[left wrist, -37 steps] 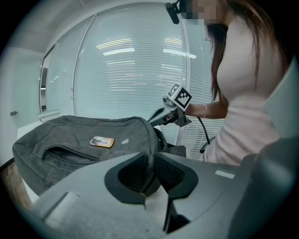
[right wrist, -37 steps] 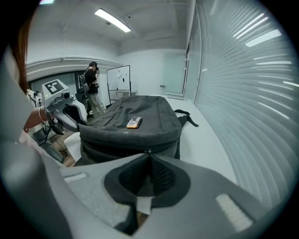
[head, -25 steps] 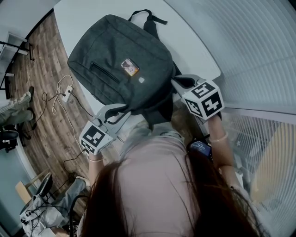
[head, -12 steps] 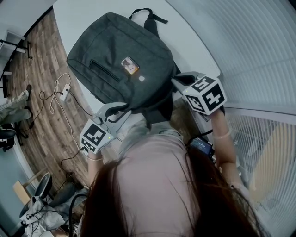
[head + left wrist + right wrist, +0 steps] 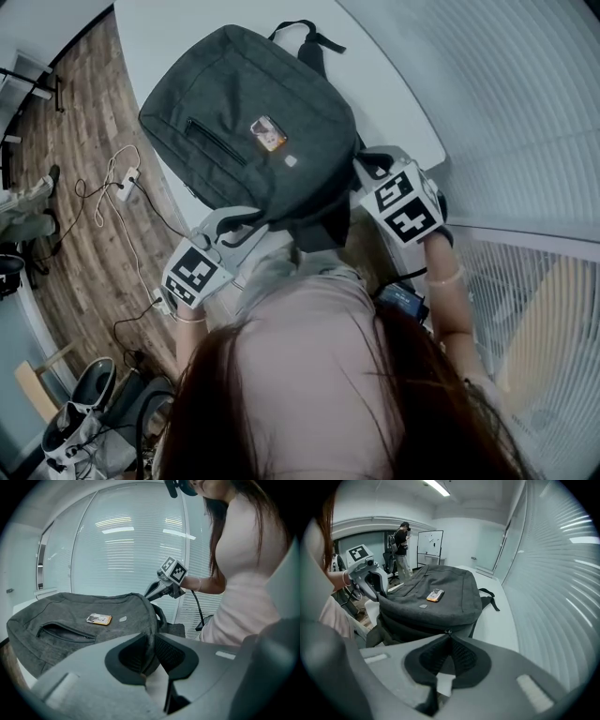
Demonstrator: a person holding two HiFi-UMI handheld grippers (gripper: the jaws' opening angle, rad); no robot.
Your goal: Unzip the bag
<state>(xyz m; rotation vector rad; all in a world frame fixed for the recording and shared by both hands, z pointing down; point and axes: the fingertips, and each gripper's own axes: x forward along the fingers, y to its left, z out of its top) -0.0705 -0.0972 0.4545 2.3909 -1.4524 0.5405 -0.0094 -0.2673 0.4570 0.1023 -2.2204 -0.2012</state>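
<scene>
The bag [image 5: 248, 141] lay flat on the white table [image 5: 384, 89], front panel up, with its straps at the far end and its zipped edge toward the person. That put the zipper within easy reach of both tools.

At the bag's near left corner, the left gripper [image 5: 236, 225] had its jaws pressed together on a fold of the grey fabric. This was most likely to anchor the bag so it would not slide when the zipper was drawn.

At the bag's near right corner, the right gripper [image 5: 372, 167] had its jaws closed as well. Its own view showed the small metal zipper pull [image 5: 448, 632] right at their tips (apparently pinched, though the pull was tiny in the frame).

The zipper line along the bag's near edge looked closed, so the unzipping seemed only about to start. A small orange tag [image 5: 267, 133] sat on the bag's front, beside a slanted pocket [image 5: 216, 142].
</scene>
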